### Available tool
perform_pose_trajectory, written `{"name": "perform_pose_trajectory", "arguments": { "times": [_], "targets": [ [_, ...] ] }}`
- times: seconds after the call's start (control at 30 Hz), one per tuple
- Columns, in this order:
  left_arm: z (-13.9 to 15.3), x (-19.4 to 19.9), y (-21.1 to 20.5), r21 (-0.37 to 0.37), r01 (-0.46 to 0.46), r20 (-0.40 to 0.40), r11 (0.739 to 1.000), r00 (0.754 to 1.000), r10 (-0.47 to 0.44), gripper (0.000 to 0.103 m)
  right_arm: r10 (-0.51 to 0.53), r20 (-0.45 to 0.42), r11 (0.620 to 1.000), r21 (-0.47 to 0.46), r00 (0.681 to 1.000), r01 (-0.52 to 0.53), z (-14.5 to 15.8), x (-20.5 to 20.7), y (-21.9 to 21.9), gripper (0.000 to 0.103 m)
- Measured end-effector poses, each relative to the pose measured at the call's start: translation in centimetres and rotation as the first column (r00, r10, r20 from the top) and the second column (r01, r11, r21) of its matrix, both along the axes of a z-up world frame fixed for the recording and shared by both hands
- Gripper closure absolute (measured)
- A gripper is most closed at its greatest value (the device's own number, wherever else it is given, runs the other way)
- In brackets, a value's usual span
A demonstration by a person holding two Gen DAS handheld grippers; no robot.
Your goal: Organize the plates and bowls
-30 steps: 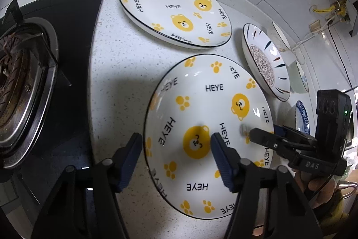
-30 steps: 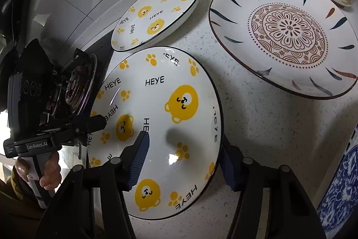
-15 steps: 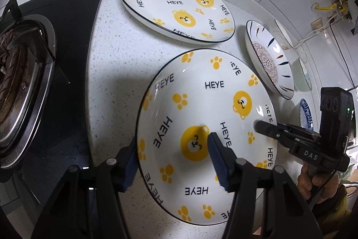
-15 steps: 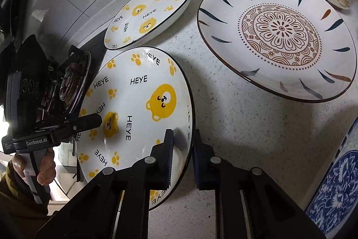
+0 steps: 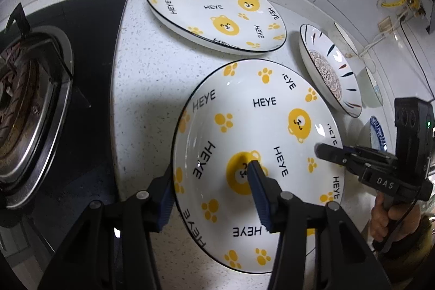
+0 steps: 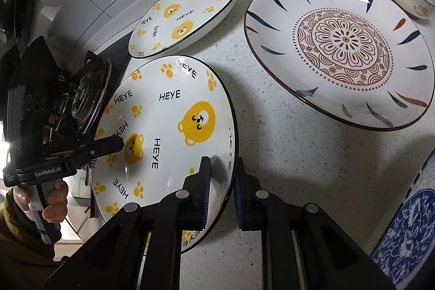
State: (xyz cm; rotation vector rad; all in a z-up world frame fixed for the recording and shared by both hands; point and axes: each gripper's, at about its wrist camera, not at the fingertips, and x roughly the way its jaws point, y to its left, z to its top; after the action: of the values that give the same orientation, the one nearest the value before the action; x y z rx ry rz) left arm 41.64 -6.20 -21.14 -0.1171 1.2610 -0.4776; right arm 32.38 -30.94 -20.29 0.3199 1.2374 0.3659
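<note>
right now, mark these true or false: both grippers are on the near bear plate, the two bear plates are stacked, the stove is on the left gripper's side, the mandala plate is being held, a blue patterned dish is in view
1. Both grippers are on the near bear plate. True: the right gripper pinches its rim and the left gripper straddles the opposite rim.
2. The two bear plates are stacked. False: the far bear plate lies apart on the counter.
3. The stove is on the left gripper's side. True.
4. The mandala plate is being held. False: it lies untouched on the counter.
5. A blue patterned dish is in view. True.
</note>
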Motion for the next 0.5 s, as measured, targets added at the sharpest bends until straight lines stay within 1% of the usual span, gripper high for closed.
{"name": "perform_pose_trajectory", "arguments": {
  "times": [0.07,0.13,0.17,0.2,0.23,0.3,0.5],
  "targets": [
    [0.0,-0.2,-0.1,0.013,0.008,0.015,1.000,1.000,-0.008,0.055,0.008,0.005,1.000,-0.006,1.000,-0.008,0.1,-0.1,0.1,0.089],
    [0.0,-0.3,-0.3,0.042,0.022,0.029,0.999,0.999,-0.023,0.058,0.011,0.009,1.000,-0.011,1.000,-0.011,0.1,-0.1,0.2,0.089],
    [0.1,-0.3,-0.4,0.069,0.026,0.040,0.997,0.999,-0.029,0.062,0.013,0.012,1.000,-0.016,1.000,-0.012,0.1,-0.1,0.3,0.089],
    [0.0,-0.3,-0.4,0.083,0.020,0.047,0.996,0.999,-0.024,0.070,0.014,0.015,1.000,-0.019,1.000,-0.013,0.2,-0.2,0.3,0.089],
    [0.0,-0.3,-0.3,0.105,0.006,0.058,0.994,0.998,-0.012,0.075,0.014,0.019,1.000,-0.021,1.000,-0.013,0.2,-0.3,0.3,0.089],
    [0.0,-0.1,0.1,0.100,-0.015,0.051,0.995,0.999,0.010,0.078,0.016,0.025,1.000,-0.026,1.000,-0.015,0.2,-0.4,0.5,0.089],
    [-0.1,-1.5,0.5,0.089,-0.020,0.041,0.996,0.999,0.017,0.081,0.025,0.038,0.999,-0.039,0.999,-0.023,0.4,-1.2,0.9,0.089]
  ]
}}
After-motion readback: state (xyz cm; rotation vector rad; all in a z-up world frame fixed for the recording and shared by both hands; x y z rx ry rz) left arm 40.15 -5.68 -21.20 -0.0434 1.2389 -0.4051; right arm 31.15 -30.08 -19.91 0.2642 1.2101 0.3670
